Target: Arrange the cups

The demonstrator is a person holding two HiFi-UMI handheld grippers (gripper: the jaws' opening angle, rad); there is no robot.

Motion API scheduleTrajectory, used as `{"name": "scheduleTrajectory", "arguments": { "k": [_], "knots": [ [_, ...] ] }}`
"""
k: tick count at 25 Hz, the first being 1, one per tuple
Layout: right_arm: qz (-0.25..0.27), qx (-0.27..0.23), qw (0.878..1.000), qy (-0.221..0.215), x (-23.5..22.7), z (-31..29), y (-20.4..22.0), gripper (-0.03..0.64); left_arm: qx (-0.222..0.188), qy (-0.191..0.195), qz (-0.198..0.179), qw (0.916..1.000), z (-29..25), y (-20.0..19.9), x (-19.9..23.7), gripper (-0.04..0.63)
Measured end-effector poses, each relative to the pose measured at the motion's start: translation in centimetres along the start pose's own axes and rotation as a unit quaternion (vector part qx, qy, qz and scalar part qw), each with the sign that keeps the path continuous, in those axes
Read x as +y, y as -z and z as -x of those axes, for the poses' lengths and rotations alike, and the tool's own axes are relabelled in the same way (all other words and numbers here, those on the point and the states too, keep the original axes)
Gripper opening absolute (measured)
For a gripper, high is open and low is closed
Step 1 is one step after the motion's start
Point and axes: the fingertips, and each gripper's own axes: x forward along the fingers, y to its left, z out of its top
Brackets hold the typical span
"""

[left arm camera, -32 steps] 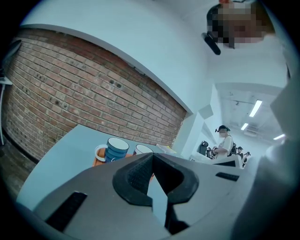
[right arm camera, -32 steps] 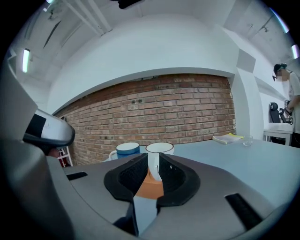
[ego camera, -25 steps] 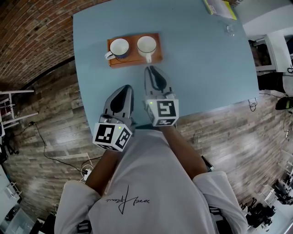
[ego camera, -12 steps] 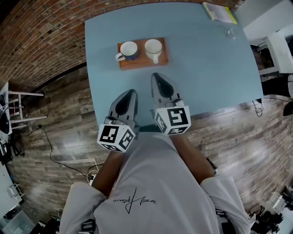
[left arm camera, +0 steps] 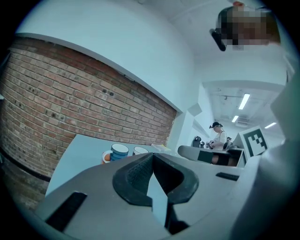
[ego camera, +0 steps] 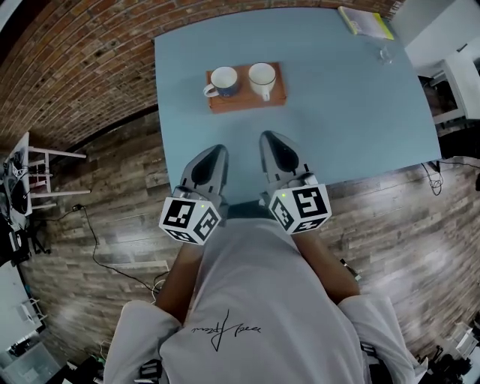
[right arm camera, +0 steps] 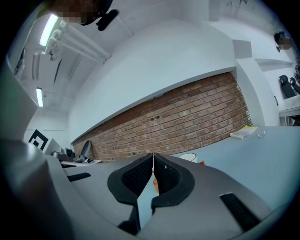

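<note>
Floor (ego camera: 97, 202): brown wood planks, all around the table.
Table (ego camera: 352, 120): big, light blue and flat. Its near edge is by the person's tummy, and its left edge runs beside the brick wall (ego camera: 90, 67).
Tray (ego camera: 246, 103): a small orange-brown board on the table, closer to the left edge than the right. Its long side runs left to right, the same way as the near edge.
Left gripper (ego camera: 215, 150): it pokes out over the near edge and points at the tray. Its jaws are pressed together, with nothing in them.
Right gripper (ego camera: 271, 136): just beside the left one, a bit closer to the tray, and pointing the same way. Its jaws are pressed together too, with nothing in them.
Blue cup (ego camera: 223, 81): it stands upright on the left half of the tray. Its handle sticks out to the left and a little toward the person.
White cup (ego camera: 262, 78): it stands upright on the right half of the tray, near the blue cup. Its handle points toward the person.
Book (ego camera: 364, 21): yellow, lying flat at the far right corner.
Glass (ego camera: 385, 52): tiny and clear, near the book.
Open room: bare table lies between the tray and the grippers. A much wider bare part lies to the right of the tray.
</note>
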Motion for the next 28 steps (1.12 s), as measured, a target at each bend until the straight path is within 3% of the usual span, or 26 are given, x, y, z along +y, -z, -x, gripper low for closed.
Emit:
{"name": "scheduleTrajectory", "arguments": {
  "k": [6, 17, 28],
  "knots": [
    [-0.007, 0.007, 1.000, -0.006, -0.1, -0.1, 0.4, 0.023, 0.004, -0.015, -0.028, 0.9995, -0.4, -0.2, 1.7, 0.009],
    [0.015, 0.048, 0.999, -0.015, -0.1, -2.5, 2.2, 0.024, 0.013, 0.013, -0.073, 0.9972, -3.8, -1.0, 6.6, 0.009],
    [0.024, 0.090, 0.996, -0.010, -0.9, -4.0, 4.0, 0.023, 0.035, 0.045, -0.088, 0.9944, -7.4, -0.2, 10.7, 0.009]
  ]
}}
